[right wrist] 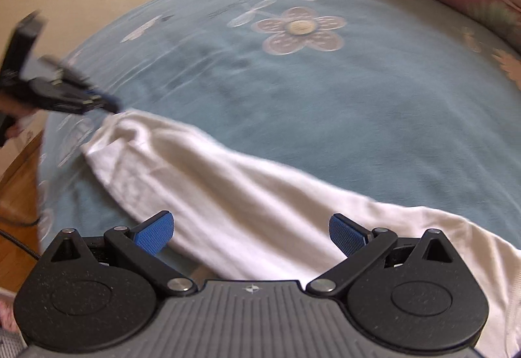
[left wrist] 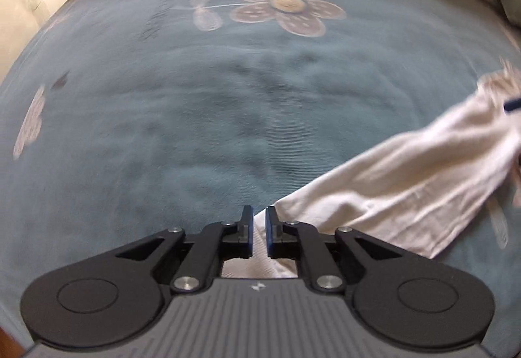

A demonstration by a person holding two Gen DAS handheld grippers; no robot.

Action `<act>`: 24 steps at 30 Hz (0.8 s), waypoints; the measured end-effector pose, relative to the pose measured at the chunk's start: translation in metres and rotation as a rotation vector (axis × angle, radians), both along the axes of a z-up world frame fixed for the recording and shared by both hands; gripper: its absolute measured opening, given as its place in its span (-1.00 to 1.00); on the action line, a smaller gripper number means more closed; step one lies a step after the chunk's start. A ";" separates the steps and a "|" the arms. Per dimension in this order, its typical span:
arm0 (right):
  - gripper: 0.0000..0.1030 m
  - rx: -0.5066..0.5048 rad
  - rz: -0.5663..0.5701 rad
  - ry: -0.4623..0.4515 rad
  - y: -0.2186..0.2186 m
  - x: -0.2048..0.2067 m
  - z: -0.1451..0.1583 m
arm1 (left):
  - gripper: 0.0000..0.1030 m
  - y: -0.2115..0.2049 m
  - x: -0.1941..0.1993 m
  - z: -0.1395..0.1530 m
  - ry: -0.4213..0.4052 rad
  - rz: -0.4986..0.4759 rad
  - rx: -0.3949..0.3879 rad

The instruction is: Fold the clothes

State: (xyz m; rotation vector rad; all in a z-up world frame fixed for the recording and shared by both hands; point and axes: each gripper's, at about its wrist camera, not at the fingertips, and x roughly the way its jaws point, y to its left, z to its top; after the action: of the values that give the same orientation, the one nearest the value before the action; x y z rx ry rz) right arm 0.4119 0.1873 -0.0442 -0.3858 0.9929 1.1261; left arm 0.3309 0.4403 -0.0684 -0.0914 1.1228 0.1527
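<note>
Evidently to stretch it flat for folding, the left gripper (left wrist: 259, 229) jaws pinch the white garment (right wrist: 228, 195) lying across the blue bed (right wrist: 358, 117), while the right gripper (right wrist: 250, 232) hovers released above it.

A white garment (right wrist: 247, 195) lies on a blue-grey bedspread (left wrist: 195, 104) patterned with pale pink flowers (left wrist: 288, 10). Black claws carry blue pads (right wrist: 154, 232).

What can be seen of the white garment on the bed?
The white garment looks like soft cotton, bunched into a long wrinkled band lying diagonally across the blue floral bedspread. One end is pinched between the nearly closed pads of the left gripper. The right gripper hovers open over its middle; contact cannot be told. What kind of garment is unclear.
</note>
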 end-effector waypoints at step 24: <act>0.13 -0.254 0.311 -0.210 0.009 0.103 -0.031 | -0.43 -0.030 -0.024 0.001 -0.127 0.134 -0.102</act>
State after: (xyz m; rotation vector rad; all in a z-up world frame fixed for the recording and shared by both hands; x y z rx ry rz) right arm 0.5149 0.1959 -0.0748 -0.8701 0.9105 1.2101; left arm 0.3068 0.4101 -0.0677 -0.2644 0.9973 0.2062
